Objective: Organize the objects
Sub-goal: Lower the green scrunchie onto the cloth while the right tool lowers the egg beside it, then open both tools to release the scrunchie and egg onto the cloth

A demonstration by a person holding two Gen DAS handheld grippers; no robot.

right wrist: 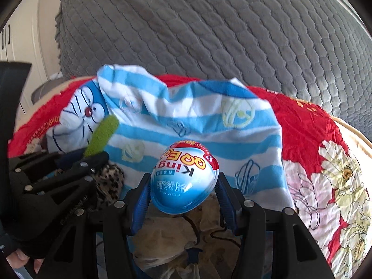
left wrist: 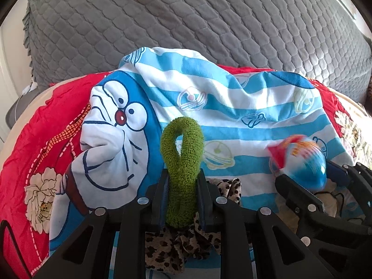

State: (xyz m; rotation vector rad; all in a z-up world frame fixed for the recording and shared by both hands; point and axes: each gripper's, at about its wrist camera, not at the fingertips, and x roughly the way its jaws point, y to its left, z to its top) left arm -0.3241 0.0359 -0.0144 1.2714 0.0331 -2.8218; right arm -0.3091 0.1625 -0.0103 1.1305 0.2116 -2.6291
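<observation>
My left gripper (left wrist: 182, 181) is shut on a green fuzzy hair tie (left wrist: 182, 153), which loops up between its fingers; the tie also shows at the left of the right wrist view (right wrist: 103, 134). My right gripper (right wrist: 183, 186) is shut on a blue, white and red toy egg (right wrist: 183, 181); the egg appears blurred at the right of the left wrist view (left wrist: 300, 160). Both are held above a blue-and-white striped cartoon cloth (left wrist: 232, 116). A leopard-print fabric piece (left wrist: 174, 244) lies under the left gripper and shows in the right wrist view (right wrist: 109, 179).
The striped cloth lies on a red floral sheet (right wrist: 313, 151). A grey quilted cover (left wrist: 186, 18) rises behind. A beige crumpled item with a dark cord (right wrist: 186, 232) lies below the right gripper. The two grippers are close side by side.
</observation>
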